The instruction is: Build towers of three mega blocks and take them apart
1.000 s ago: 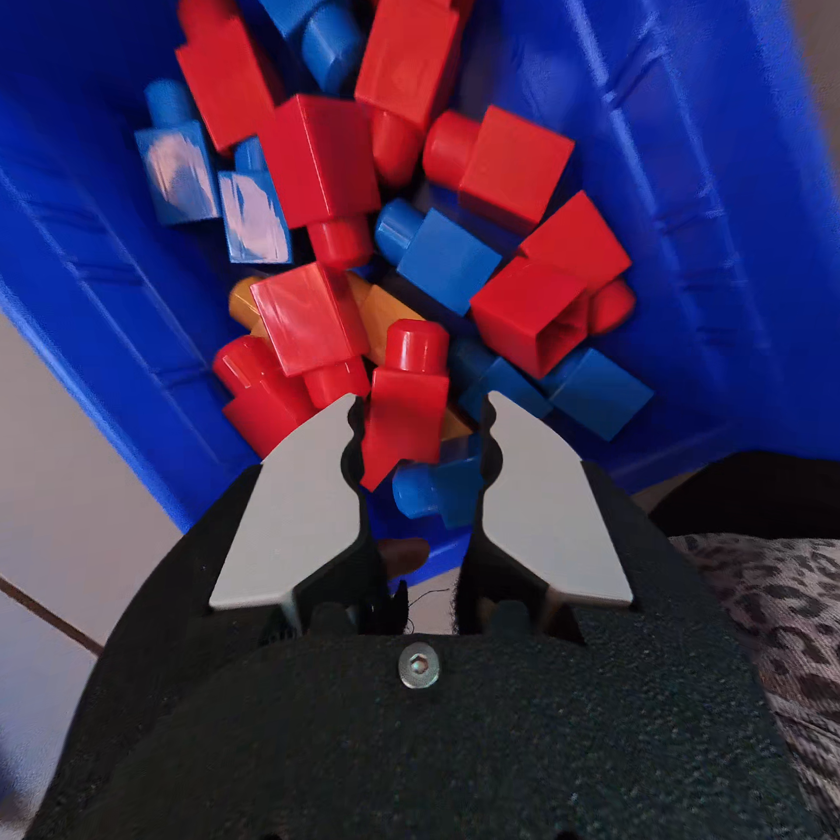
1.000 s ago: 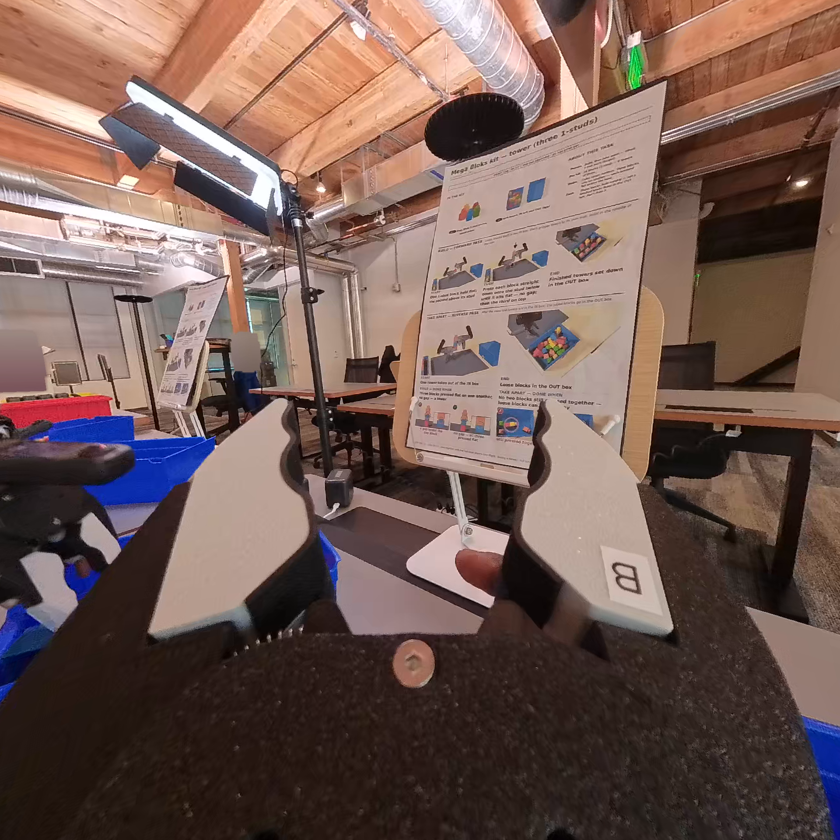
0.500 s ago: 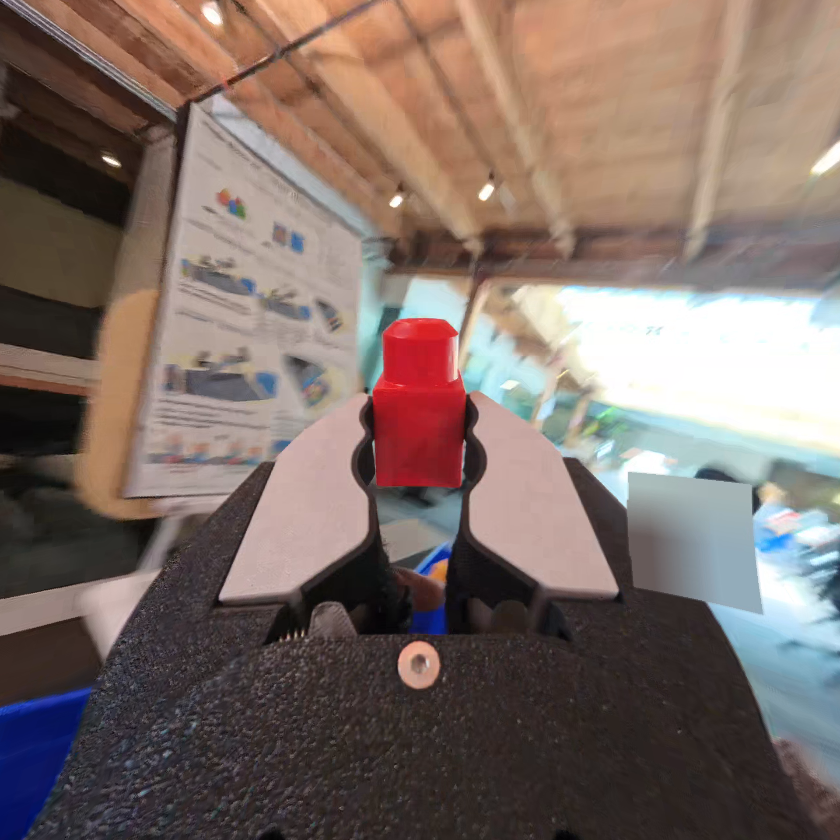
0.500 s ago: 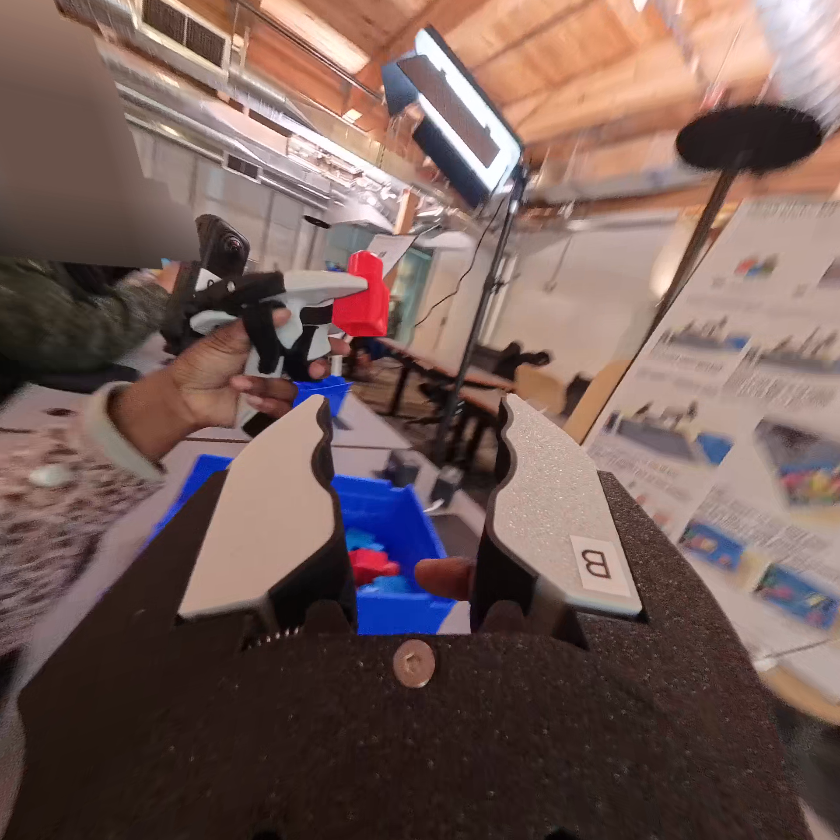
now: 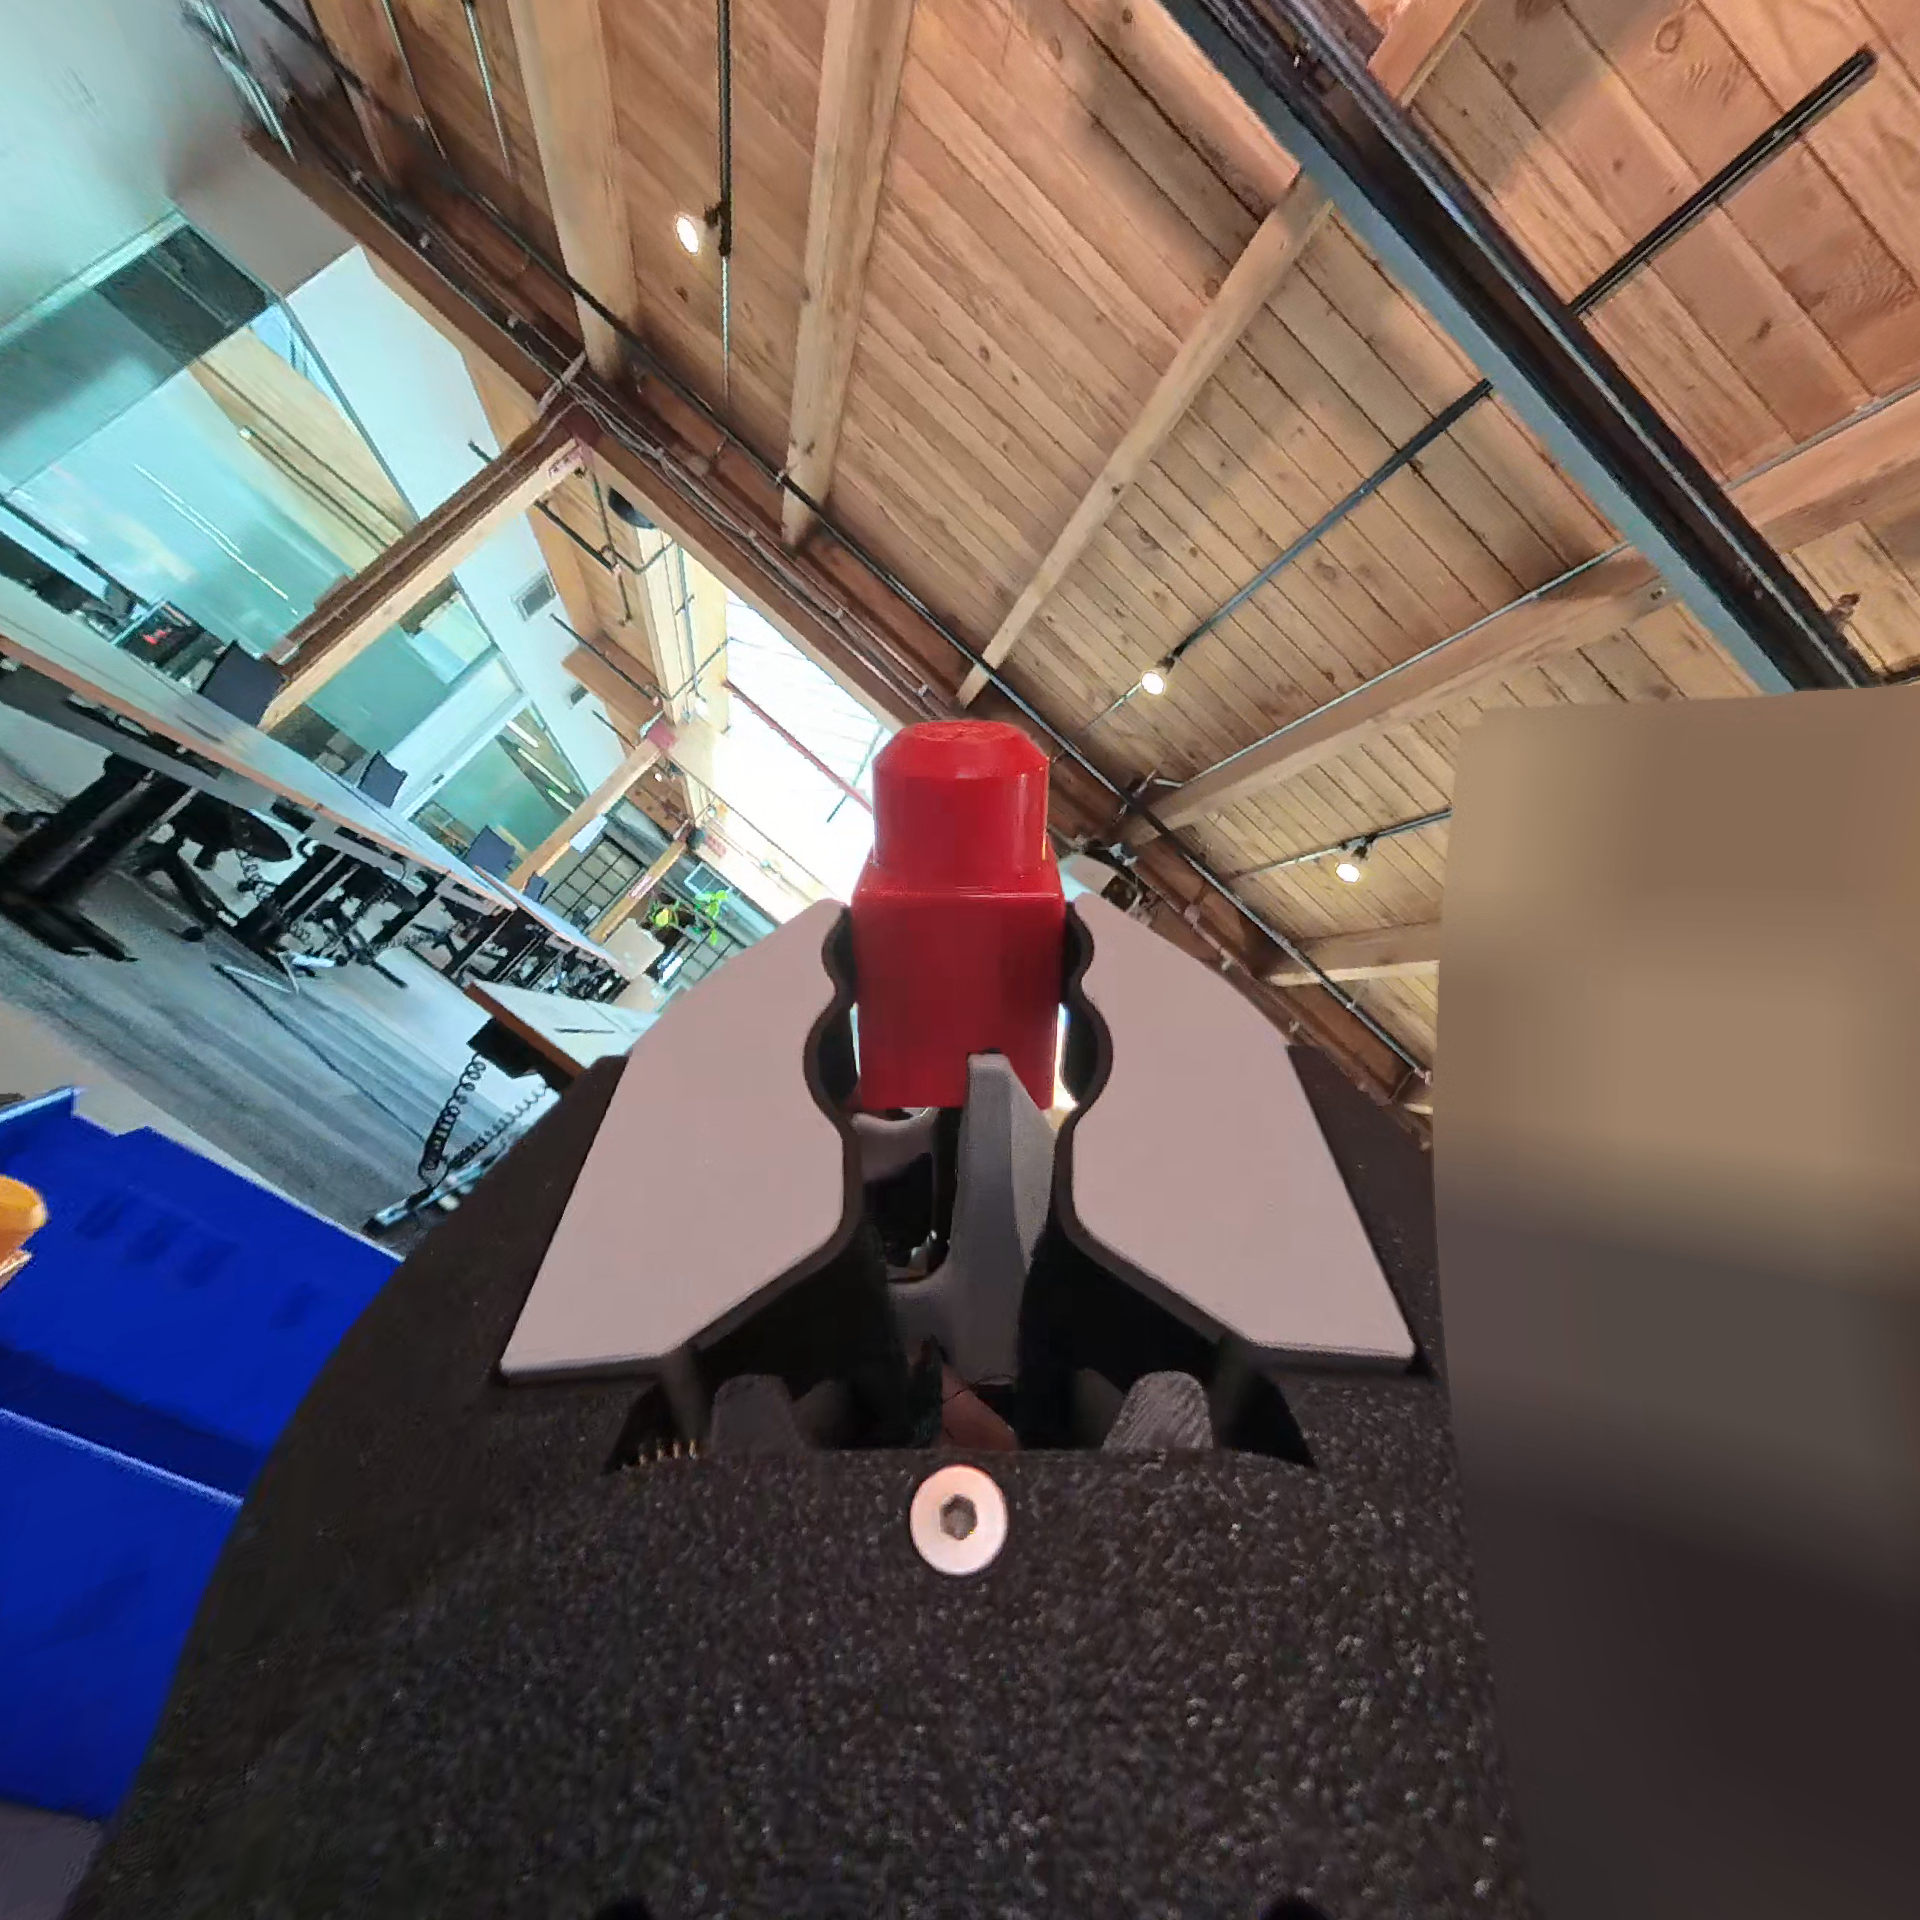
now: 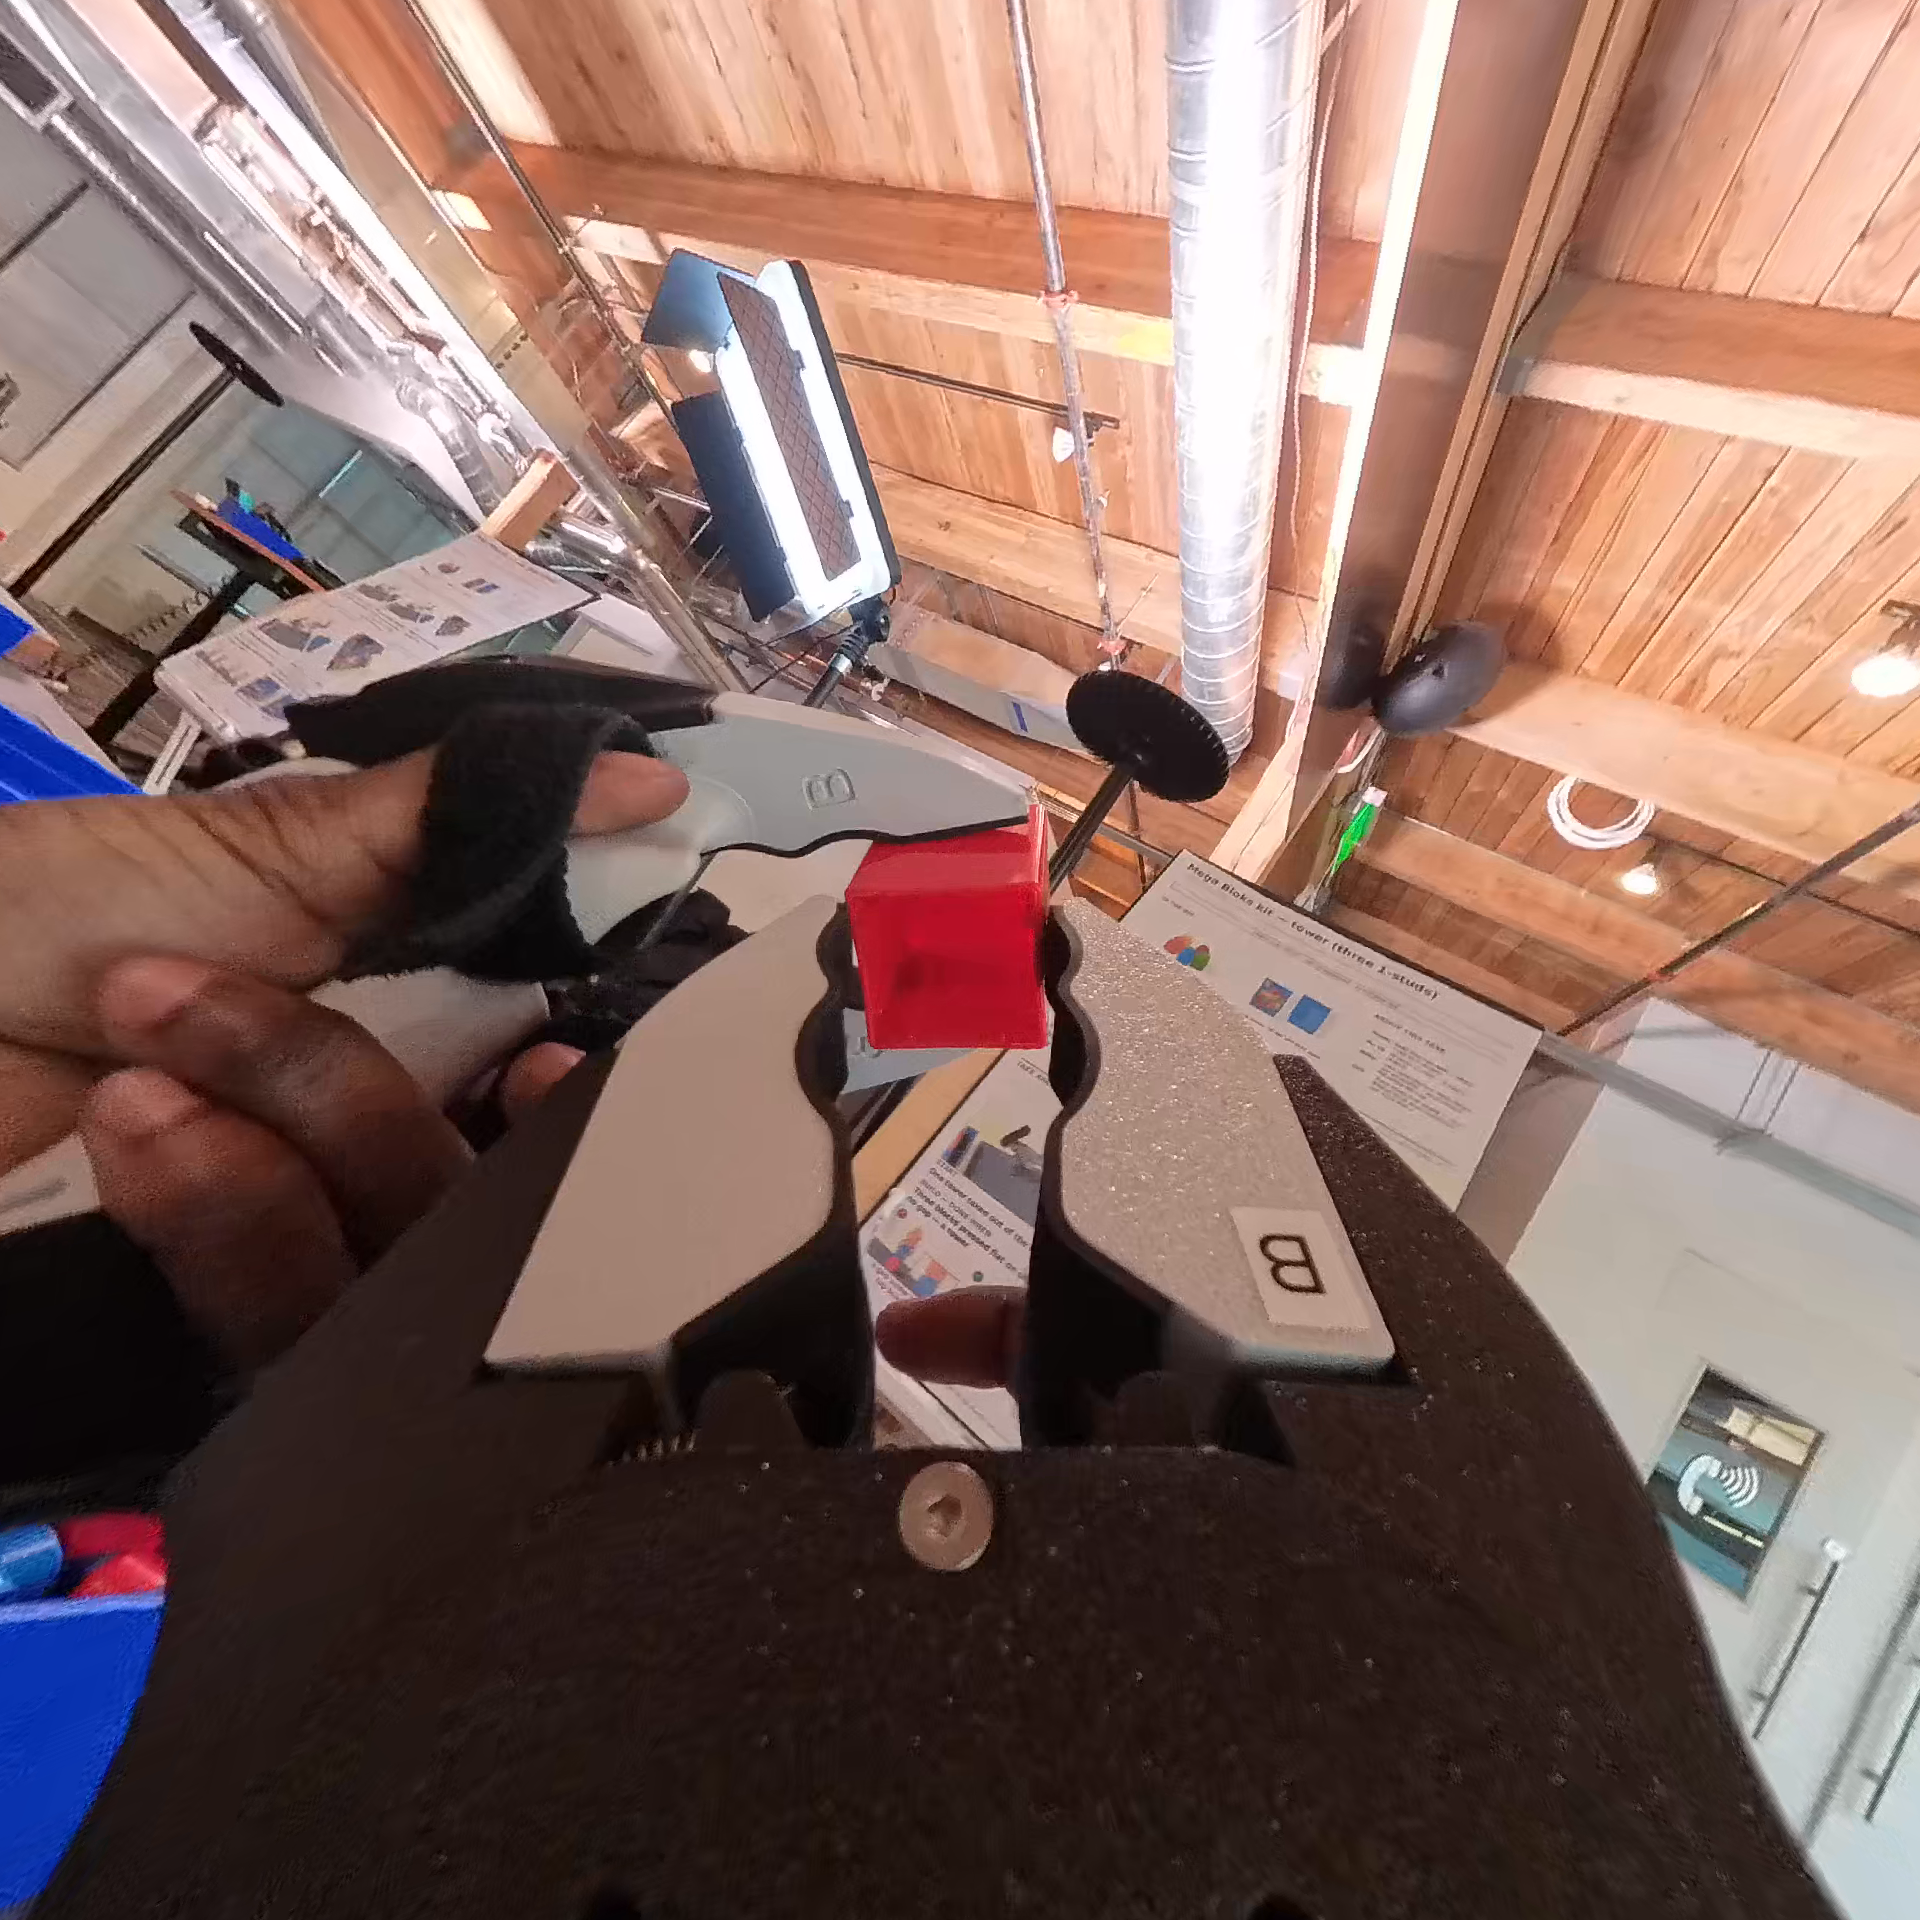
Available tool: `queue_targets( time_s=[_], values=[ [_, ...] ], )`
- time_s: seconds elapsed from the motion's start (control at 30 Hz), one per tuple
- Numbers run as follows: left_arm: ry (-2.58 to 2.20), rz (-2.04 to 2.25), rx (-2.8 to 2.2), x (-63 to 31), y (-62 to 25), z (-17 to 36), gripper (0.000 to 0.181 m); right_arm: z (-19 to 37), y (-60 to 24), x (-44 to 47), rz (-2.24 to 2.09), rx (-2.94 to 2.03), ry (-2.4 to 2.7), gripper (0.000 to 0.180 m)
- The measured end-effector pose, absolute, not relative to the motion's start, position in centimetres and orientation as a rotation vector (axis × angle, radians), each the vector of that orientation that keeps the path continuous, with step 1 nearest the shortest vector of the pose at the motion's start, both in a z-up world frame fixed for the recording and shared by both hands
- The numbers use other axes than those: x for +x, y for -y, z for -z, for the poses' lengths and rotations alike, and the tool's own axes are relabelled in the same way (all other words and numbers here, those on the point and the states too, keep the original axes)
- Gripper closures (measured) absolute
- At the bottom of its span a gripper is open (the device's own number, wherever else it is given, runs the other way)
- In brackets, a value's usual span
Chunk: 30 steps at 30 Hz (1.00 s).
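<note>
A red one-stud mega block (image 5: 956,966) sits between the fingers of my left gripper (image 5: 956,935), stud pointing away from the camera toward the ceiling. The left gripper is shut on it. In the right wrist view the same block (image 6: 945,966) lies between the tips of my right gripper (image 6: 940,935), whose jaws press close on both its sides. A person's hand (image 6: 208,935) holds the left gripper, which comes in from the left with its upper finger (image 6: 831,779) on top of the block. One right finger (image 5: 992,1164) shows edge-on below the block.
A blue bin (image 5: 125,1351) stands low at the left, with an orange block (image 5: 16,1216) at the frame edge. The bin's corner (image 6: 62,1714) holds red and blue blocks (image 6: 104,1548). An instruction poster (image 6: 1299,1039) and a light panel (image 6: 779,447) stand behind. My two grippers' fingertips are within a few centimetres of each other.
The left gripper closed on a red block in the bin, lifted it and tilted upward. The right gripper swung over to it and its jaws narrowed around the block.
</note>
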State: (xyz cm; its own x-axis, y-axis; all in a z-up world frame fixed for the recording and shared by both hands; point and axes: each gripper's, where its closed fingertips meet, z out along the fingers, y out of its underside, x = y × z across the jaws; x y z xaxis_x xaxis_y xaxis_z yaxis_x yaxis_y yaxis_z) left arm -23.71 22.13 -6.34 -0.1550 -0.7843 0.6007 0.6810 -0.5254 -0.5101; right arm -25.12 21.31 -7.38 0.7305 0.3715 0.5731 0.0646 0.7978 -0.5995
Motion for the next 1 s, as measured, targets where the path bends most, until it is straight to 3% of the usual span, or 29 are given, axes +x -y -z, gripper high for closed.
queue_targets(
  time_s=[0.13, 0.3, 0.57, 0.7, 1.0],
  values=[
    [-0.335, 1.660, -1.124, -25.4, -21.3, 6.1, 0.129, 6.6, -21.3, -23.7, -0.223, -0.651, 0.710, 0.146],
    [-0.227, 0.944, -1.193, -35.6, -23.3, 6.2, 0.132, 6.3, -22.5, -21.3, -0.293, -0.723, 0.687, 0.146],
    [-0.141, 0.447, -1.359, -44.0, -23.1, 8.2, 0.133, 6.2, -23.6, -18.8, -0.306, -0.790, 0.681, 0.145],
    [-0.278, 0.207, -1.643, -42.4, -23.9, 12.6, 0.131, 6.5, -23.8, -18.3, -0.318, -0.818, 0.703, 0.145],
    [-0.416, -0.144, -2.126, -41.2, -20.2, 30.6, 0.124, 5.7, -23.4, -16.9, -0.329, -0.790, 0.671, 0.146]
  ],
)
